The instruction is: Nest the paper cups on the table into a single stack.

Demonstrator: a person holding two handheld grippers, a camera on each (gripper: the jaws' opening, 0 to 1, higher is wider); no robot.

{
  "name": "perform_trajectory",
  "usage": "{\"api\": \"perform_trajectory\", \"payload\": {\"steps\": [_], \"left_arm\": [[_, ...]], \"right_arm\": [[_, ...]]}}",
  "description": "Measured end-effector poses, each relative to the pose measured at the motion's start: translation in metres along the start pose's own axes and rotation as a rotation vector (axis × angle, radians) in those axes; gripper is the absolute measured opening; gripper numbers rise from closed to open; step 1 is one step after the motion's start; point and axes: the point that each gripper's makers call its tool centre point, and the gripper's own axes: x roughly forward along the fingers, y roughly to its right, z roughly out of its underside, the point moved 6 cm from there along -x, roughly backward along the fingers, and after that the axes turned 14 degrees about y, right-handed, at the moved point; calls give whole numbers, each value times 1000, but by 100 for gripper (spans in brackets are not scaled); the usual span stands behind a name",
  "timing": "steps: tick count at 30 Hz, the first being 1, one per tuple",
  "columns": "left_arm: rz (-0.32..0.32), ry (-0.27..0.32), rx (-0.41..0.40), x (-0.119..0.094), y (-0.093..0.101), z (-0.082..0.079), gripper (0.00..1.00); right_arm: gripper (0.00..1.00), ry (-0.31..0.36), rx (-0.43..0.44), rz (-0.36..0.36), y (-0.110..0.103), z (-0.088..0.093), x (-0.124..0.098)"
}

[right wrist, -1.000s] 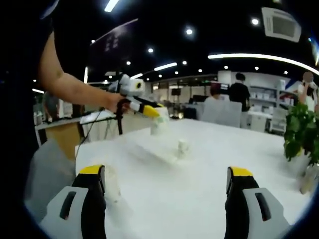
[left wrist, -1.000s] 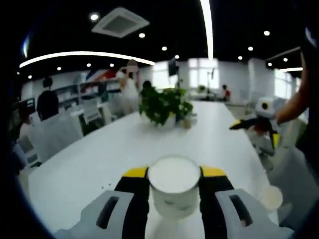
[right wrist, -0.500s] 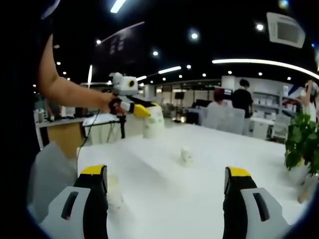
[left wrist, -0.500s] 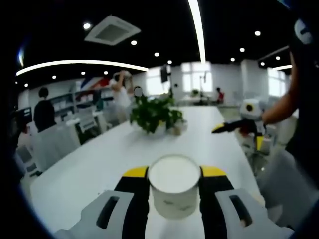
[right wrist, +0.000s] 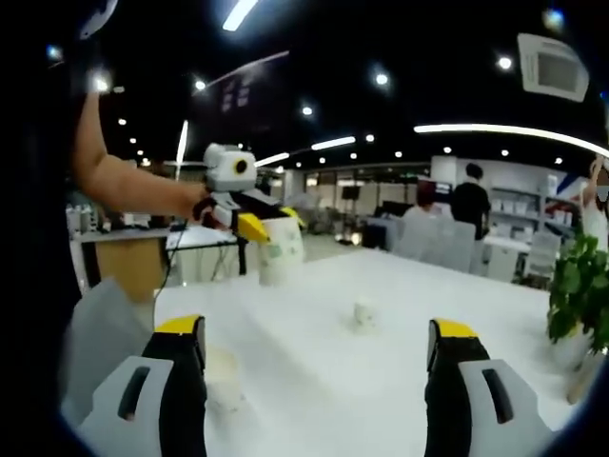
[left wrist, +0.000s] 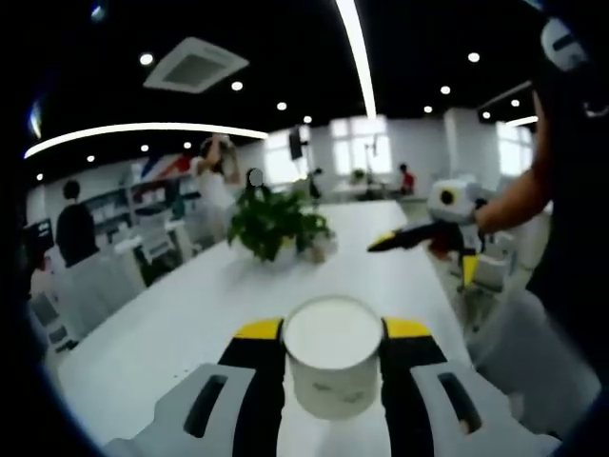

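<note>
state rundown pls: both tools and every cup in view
left tool: shut on held cup, lifted above table
held cup: upright, mouth up, clamped between the jaws
right tool: open, nothing between the jaws
far cup: standing on table, free
near cup: on table beside the right tool's left jaw, free

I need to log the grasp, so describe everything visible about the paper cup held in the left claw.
The paper cup is white, apparently paper, with a faint greenish print on its wall. In the left gripper view it sits upright between the left claw's yellow-tipped jaws, which press both its sides, its round mouth open and looking empty. In the right gripper view the same cup hangs above the white table, touching nothing but the claw.
</note>
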Motion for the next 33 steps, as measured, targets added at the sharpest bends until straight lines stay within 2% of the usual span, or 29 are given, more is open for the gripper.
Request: {"api": "perform_trajectory", "payload": {"steps": [8,13,15,18,27,33], "left_arm": [[-6,32,-5,-3,15,-9,37],[-10,36,-1,-5,27,-13,37],[-20,42,-8,-7,31,-15,37],[-25,55,-12,-10,38,-18,37],[-26,88,-9,-19,57,-36,37],[-38,115,-7,-26,66,-48,37]], "right_arm": [[93,20,-18,-38,-11,-16,6],[88,23,12,-66,-18,-20,9],[87,40,55,-66,-21,-24,12],[83,45,59,-74,-23,-27,15],[77,56,81,-153,-41,-42,27],[70,44,120,-223,-58,-44,36]]}}
